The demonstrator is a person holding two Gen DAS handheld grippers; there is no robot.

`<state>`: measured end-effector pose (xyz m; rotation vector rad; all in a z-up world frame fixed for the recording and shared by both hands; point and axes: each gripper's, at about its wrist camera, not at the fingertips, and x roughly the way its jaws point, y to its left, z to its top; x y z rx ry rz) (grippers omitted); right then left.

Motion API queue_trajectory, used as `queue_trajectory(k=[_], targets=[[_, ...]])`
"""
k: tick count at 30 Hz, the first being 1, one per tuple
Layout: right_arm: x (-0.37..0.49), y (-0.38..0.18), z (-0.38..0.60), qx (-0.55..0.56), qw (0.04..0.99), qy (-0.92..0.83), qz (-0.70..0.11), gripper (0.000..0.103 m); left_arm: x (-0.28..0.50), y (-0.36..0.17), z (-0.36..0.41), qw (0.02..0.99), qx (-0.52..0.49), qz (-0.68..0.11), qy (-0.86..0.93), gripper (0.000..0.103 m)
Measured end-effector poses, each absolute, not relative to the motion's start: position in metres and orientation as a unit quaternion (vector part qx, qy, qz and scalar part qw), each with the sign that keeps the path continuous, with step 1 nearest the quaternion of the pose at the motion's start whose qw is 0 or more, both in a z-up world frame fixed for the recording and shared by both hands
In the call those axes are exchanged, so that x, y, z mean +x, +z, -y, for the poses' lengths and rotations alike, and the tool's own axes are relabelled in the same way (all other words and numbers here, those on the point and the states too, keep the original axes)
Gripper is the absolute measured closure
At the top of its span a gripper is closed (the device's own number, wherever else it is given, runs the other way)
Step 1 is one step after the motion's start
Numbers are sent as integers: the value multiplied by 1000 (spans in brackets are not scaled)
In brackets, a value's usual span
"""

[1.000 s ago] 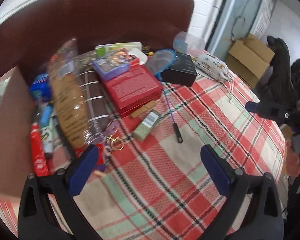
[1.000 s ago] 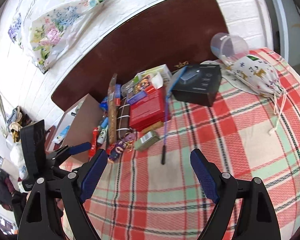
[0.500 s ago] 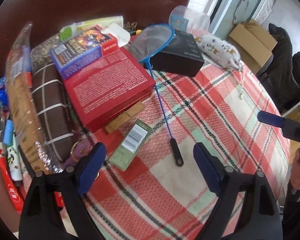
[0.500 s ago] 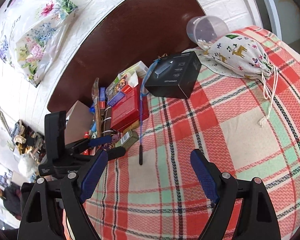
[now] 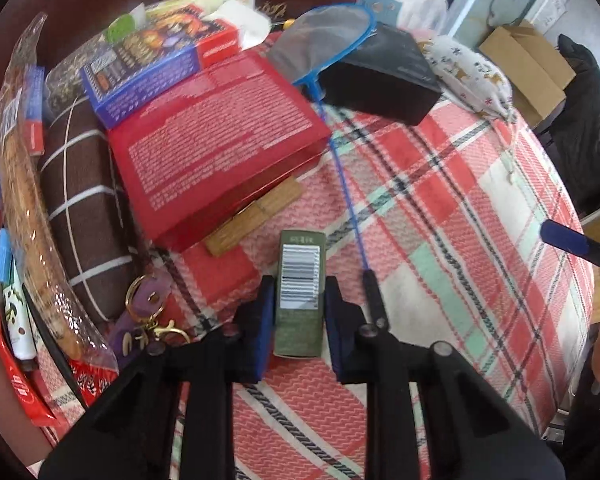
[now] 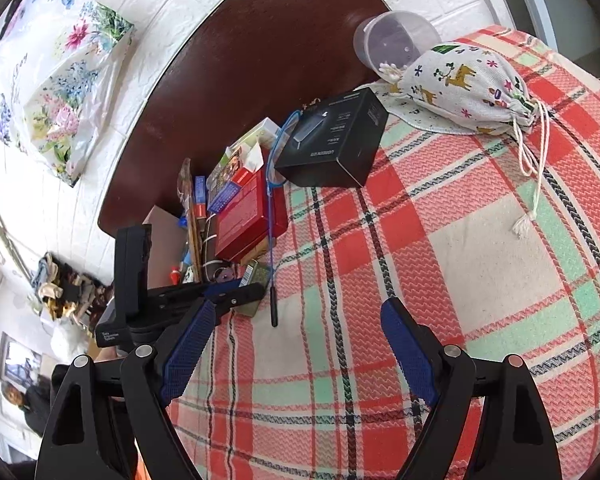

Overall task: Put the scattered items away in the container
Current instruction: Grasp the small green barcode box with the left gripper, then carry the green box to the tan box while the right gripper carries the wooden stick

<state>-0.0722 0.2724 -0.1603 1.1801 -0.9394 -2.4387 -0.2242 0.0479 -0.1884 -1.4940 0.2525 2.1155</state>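
Observation:
My left gripper [image 5: 298,300] is shut on a small green box with a barcode [image 5: 301,280], which lies on the plaid tablecloth [image 5: 440,240]. The same box shows in the right wrist view [image 6: 255,276] between the left gripper's fingers. A blue net with a thin handle [image 5: 332,36] lies just right of the box. A red box [image 5: 212,140], a black box [image 5: 380,68] and a wooden block [image 5: 256,216] lie beyond. My right gripper [image 6: 296,348] is open and empty above the cloth. A cardboard container [image 6: 160,240] stands at the table's left.
A brown striped roll [image 5: 84,208], a long bread bag [image 5: 24,200], a keyring [image 5: 148,316] and tubes [image 5: 16,316] lie at the left. A printed drawstring pouch [image 6: 464,84] and a clear plastic cup [image 6: 392,40] sit at the far side.
My left gripper moved forward and down to the green box and shut on it. The right gripper moved slightly nearer and stayed open.

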Motion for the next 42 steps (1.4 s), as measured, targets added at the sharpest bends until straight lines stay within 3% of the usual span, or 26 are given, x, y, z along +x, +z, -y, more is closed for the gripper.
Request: queue_trajectory(k=[11,21,24,29,42], targets=[[-77,-153,-244,415,158,-850,284,17,-221,-186,-50,244,-543,-59,801,82],[-129,-139,-139,412,220,-872,143,17,-168,-144,27,215,-517,-18,828,82],[-151,-153,-113,427,197,-876,103,17,-156,-137,64,193,-517,2,834,82],[-175,-171,-110,456,159,-870,102,17,-150,-135,97,174,-513,30,840,82],[-195,-193,-86,460,75,-885,10,20,-160,-143,118,204,-493,77,843,81]])
